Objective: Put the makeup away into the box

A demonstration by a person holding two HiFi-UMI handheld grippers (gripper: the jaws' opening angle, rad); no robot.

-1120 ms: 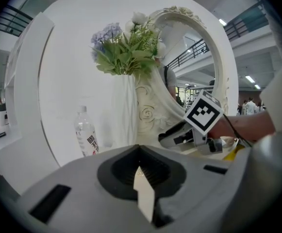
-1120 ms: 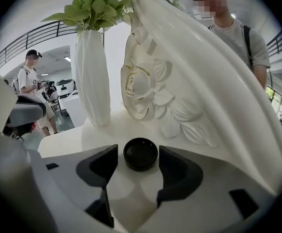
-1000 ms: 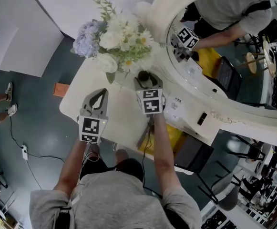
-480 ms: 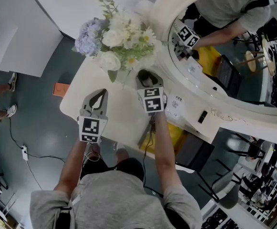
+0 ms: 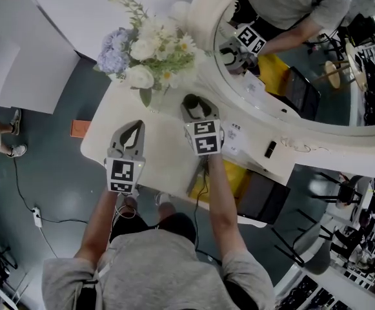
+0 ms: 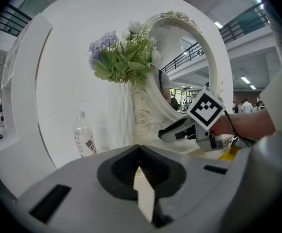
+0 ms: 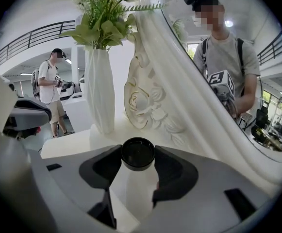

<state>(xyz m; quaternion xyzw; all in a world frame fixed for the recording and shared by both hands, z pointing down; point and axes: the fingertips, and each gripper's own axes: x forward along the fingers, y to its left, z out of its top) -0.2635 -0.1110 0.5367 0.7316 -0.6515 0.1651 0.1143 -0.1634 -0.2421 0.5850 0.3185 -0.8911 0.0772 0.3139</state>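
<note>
I'm seeing the makeup jar [image 7: 138, 154] showing glossy black and the tabletop [image 5: 164, 157] plain white. The bouquet [image 5: 145, 50] is showing white, lavender and green, the vase [image 7: 100, 91] matte white, the mirror frame [image 7: 150, 106] cream with rose relief.

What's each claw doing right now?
Left claw: closed, empty.
Right claw: just been closing, now gripping a round black-lidded container.

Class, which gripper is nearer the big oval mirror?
Right. The right gripper, whose jaws have just closed on a black round pot, sits beside the mirror frame; the left gripper hangs farther out, over the table's open side.
</note>
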